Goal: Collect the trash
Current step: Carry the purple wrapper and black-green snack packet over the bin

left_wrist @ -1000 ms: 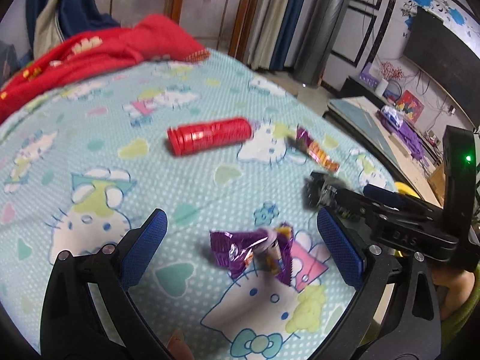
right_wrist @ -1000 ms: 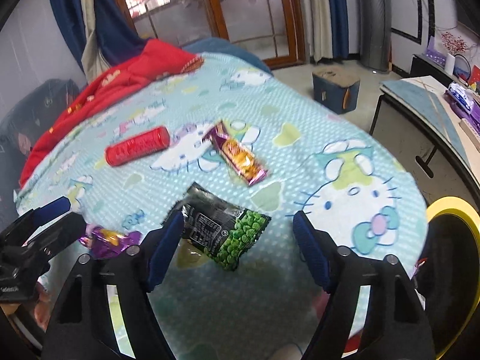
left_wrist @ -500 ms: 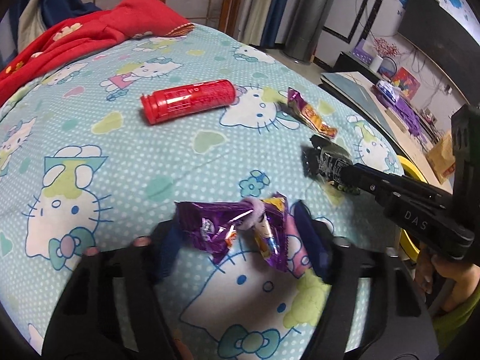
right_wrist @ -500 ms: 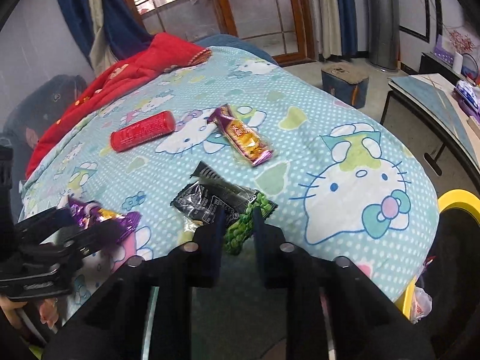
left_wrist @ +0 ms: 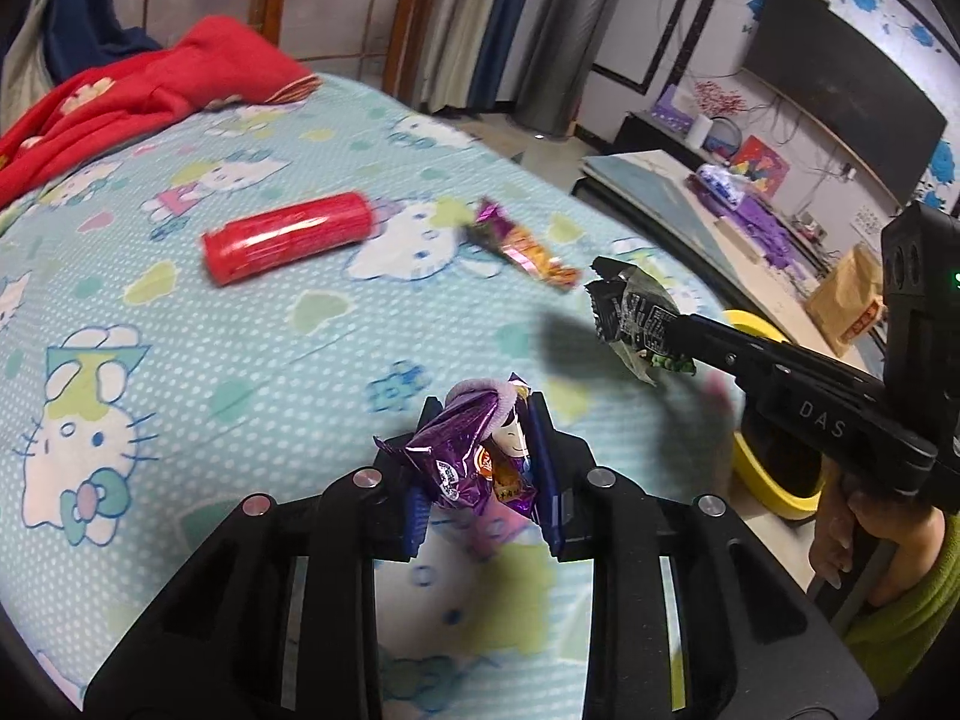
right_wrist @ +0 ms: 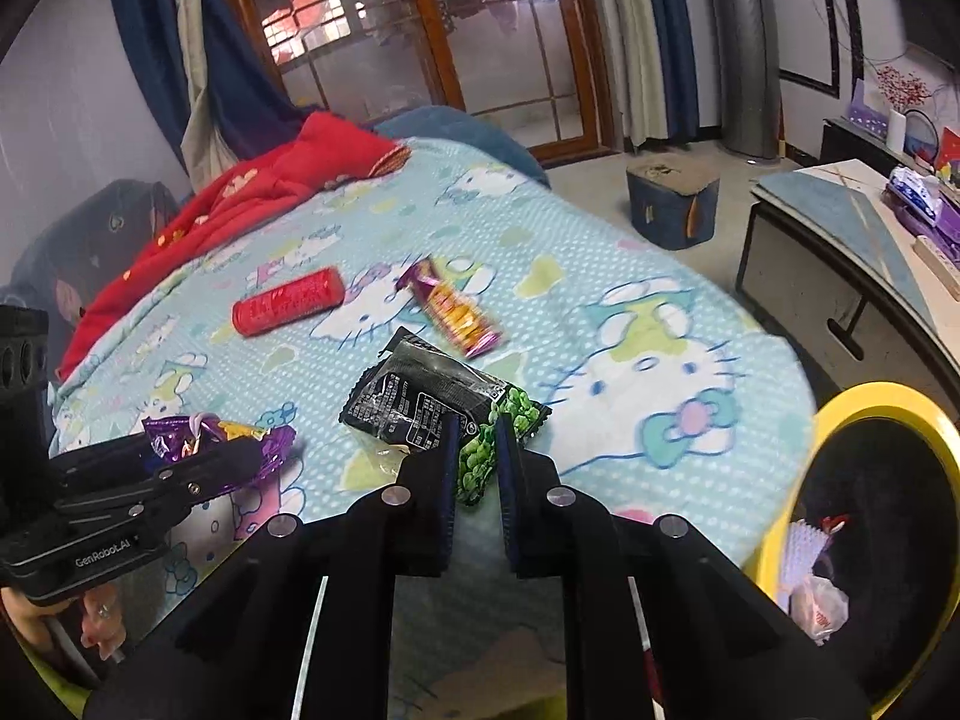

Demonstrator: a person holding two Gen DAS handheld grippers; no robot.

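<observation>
Trash lies scattered over a pale blue cartoon-cat bedsheet. In the right wrist view a red tube lies on its side at centre left, its long axis running from lower left up to the right, and just to its right a purple-and-orange snack wrapper slants from upper left down to lower right, well apart from both tools. The left gripper, low in the middle of its own view, has just been closing and now pinches a crumpled purple wrapper between its blue pads, the foil bunched upright and poking out above the fingertips. The right gripper has likewise just been closing and is clamped on the green end of a black-and-green snack bag; the bag's black end fans away up and to the left past the fingertips, and in the left wrist view it shows held clear of the sheet. At the lower right edge of the right wrist view stands a yellow-rimmed bin with a dark liner, holding some pale plastic scraps and a small red bit. A red blanket lies bunched at the sheet's far upper-left end.
</observation>
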